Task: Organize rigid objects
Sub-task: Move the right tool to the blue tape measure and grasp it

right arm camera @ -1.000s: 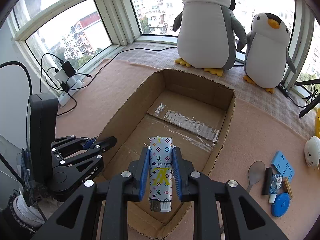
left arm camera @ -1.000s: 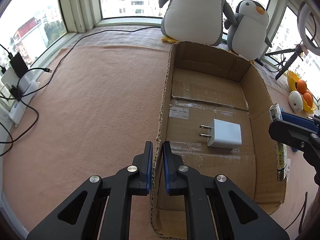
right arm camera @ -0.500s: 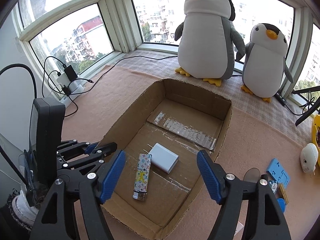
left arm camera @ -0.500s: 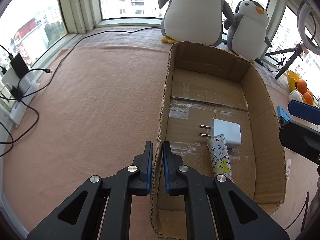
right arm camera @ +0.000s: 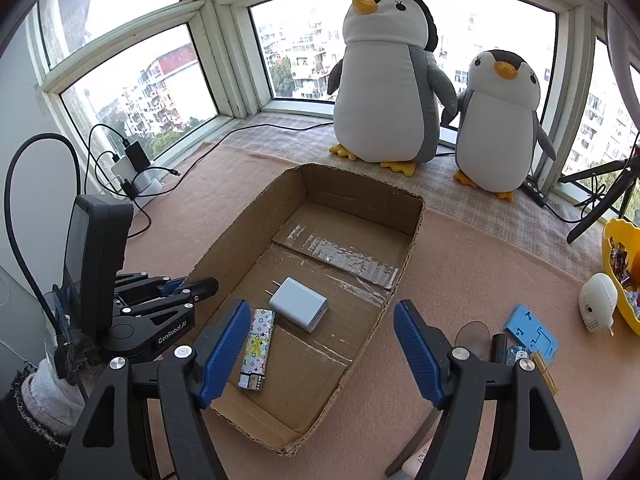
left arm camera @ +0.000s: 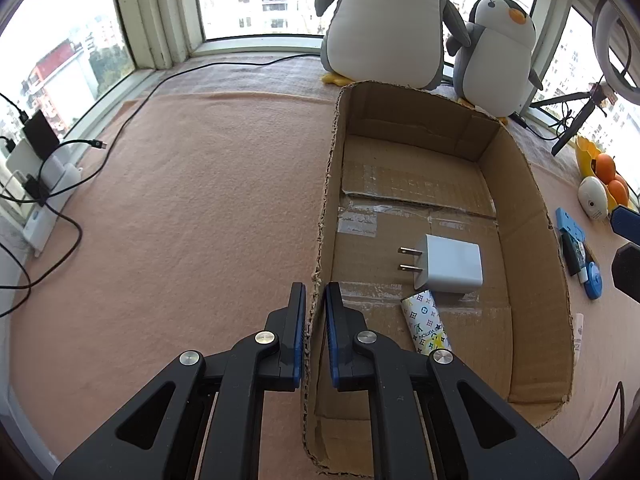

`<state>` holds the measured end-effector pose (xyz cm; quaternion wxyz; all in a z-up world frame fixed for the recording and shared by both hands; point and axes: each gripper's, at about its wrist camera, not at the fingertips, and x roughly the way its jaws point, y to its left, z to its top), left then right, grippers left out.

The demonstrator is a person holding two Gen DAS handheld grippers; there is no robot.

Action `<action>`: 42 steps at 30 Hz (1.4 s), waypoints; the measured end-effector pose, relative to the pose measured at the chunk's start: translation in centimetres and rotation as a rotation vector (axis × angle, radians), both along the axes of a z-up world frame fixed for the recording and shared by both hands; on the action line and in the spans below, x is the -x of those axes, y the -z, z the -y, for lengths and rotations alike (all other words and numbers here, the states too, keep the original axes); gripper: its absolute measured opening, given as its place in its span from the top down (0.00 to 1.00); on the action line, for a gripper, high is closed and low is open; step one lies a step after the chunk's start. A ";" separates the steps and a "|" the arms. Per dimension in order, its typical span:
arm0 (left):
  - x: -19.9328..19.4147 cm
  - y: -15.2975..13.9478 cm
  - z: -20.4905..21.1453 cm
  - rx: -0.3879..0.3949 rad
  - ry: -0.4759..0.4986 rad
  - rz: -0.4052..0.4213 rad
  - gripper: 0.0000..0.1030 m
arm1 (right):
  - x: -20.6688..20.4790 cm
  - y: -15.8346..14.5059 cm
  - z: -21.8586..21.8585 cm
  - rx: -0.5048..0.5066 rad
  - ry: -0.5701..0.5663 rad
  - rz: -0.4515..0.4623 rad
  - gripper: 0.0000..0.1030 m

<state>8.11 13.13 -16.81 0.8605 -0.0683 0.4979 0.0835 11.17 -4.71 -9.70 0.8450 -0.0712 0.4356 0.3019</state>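
An open cardboard box (left arm camera: 516, 184) (right arm camera: 240, 232) lies on the pink mat. Inside it a white plug charger (left arm camera: 448, 266) (right arm camera: 300, 308) lies flat, and a patterned lighter (left arm camera: 426, 324) (right arm camera: 256, 348) rests right beside it, toward the near end. My left gripper (left arm camera: 314, 292) (right arm camera: 200, 286) is shut on the box's left wall, which runs between its blue pads. My right gripper (right arm camera: 320, 308) hovers over the near end of the box, open wide, with nothing between its fingers. Only its finger ends (left arm camera: 626, 220) show at the right edge of the left wrist view.
Two plush penguins (right arm camera: 384, 80) stand behind the box by the window. To the right of the box lie a blue holder (right arm camera: 530, 334), a spoon, small items, a white device (right arm camera: 598, 300) and a yellow bowl (right arm camera: 620, 240). A power strip with cables (right arm camera: 136, 176) sits at the left.
My right gripper opened and let go of the lighter, which now lies in the box beside the charger. It then drew back and up a little. The left gripper stayed put.
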 end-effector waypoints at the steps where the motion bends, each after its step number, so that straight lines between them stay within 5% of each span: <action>1: 0.0 0.0 0.0 -0.001 0.000 -0.001 0.92 | 0.1 -0.1 0.7 -0.012 0.011 0.000 0.32; 4: 0.2 -0.3 0.0 -0.003 -0.004 0.001 0.89 | 0.0 -0.1 3.0 -0.039 0.053 -0.008 0.32; 11: 0.6 -0.9 0.3 -0.012 -0.006 0.008 0.63 | -0.6 0.3 9.3 -0.035 0.169 -0.039 0.31; 19: 1.3 -1.9 0.4 -0.007 -0.022 0.017 0.59 | -0.6 2.1 16.0 0.035 0.265 -0.069 0.31; 22: 1.9 -2.5 0.6 -0.005 -0.029 0.027 0.50 | -0.6 3.1 17.8 0.065 0.287 -0.075 0.31; 42: 6.4 -5.5 1.2 -0.006 -0.093 0.066 0.49 | -3.9 9.0 18.0 0.161 0.241 -0.183 0.41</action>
